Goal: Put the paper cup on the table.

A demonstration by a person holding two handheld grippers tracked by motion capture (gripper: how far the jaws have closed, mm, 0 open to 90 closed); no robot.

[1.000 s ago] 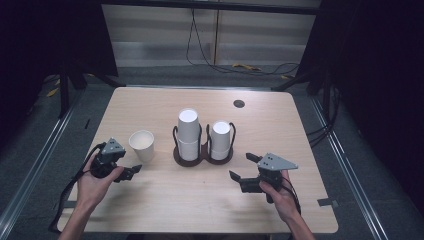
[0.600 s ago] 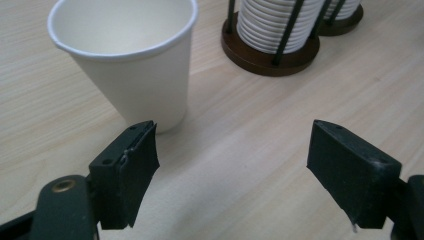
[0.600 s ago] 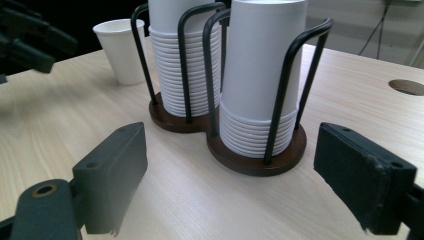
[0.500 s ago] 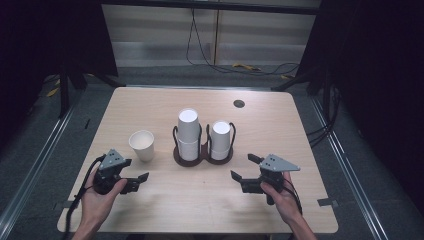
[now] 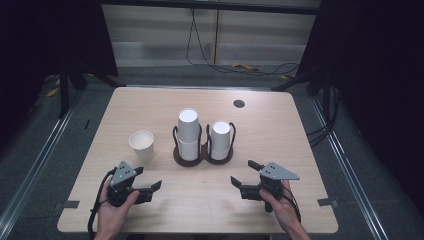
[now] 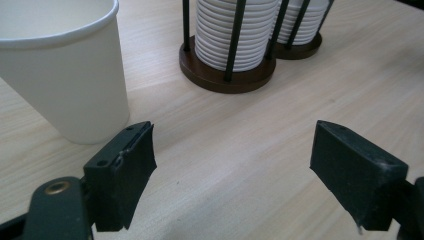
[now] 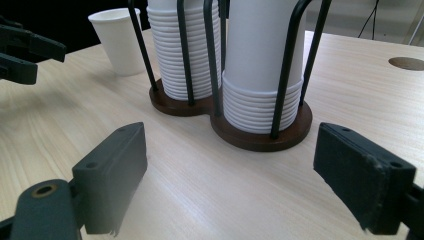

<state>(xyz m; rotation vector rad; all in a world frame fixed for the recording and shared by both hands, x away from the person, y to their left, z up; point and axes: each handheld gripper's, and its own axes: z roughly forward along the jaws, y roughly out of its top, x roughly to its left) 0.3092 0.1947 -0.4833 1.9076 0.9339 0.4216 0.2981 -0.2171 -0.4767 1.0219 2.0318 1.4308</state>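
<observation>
A single white paper cup (image 5: 141,143) stands upright on the wooden table, left of a dark wire cup holder (image 5: 202,156). The holder carries a taller stack of cups (image 5: 188,131) and a shorter stack (image 5: 221,138). My left gripper (image 5: 148,178) is open and empty near the front edge, a short way in front of the cup. In the left gripper view the cup (image 6: 65,75) stands just beyond the left jaw, apart from it. My right gripper (image 5: 243,172) is open and empty in front of the holder. In the right gripper view the holder's base (image 7: 260,135) lies between the jaws' line of sight.
The table (image 5: 280,135) has a round cable hole (image 5: 239,104) at the back right. Bare wood lies between the two grippers and to the right of the holder. Beyond the table's edges are dark floor, rails and cables.
My left gripper has drawn back from beside the cup toward the front edge and a little to the right. The cup stays put. The right gripper has hardly moved.
</observation>
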